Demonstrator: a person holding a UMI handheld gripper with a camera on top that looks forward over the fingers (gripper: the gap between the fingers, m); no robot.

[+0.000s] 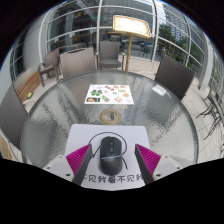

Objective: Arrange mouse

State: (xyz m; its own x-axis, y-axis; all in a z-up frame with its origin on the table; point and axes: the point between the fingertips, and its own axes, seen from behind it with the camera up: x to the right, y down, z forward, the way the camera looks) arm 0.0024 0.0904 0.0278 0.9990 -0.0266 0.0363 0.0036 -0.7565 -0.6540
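A black computer mouse (109, 153) lies on a white mat (112, 135) printed with a black outline and a row of characters along its near edge. My gripper (111, 162) is open, its two pink-padded fingers (80, 160) standing either side of the mouse with a gap at each side. The mouse rests on the mat, between the fingers, and its near end is close to the printed characters.
The mat sits on a round glass table (60, 115). Beyond it lie a small dark disc (109, 116) and a white card with colourful pictures (108, 95). Chairs (72, 64) and a low table ring the far side, before large windows.
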